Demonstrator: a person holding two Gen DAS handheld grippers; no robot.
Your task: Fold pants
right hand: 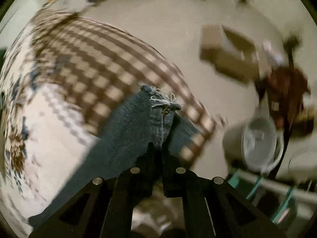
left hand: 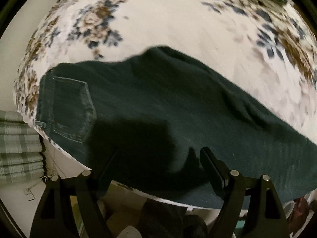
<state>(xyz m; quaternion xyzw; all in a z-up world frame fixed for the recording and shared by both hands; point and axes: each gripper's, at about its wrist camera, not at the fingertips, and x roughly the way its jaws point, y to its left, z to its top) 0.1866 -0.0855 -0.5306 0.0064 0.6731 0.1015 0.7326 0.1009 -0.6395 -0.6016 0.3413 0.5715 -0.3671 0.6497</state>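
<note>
Dark denim pants lie flat across a table under a white floral cloth. Their waistband and a back pocket are at the left. My left gripper is open and hovers just above the pants' near edge, holding nothing. In the right wrist view my right gripper is shut on the frayed hem of a pant leg and holds it lifted off the table, near the checkered border of the cloth. The view is motion-blurred.
Beyond the table's right edge are a cardboard box, a white pot or mug, and a reddish-brown object on the floor. A plaid fabric is at the left of the table.
</note>
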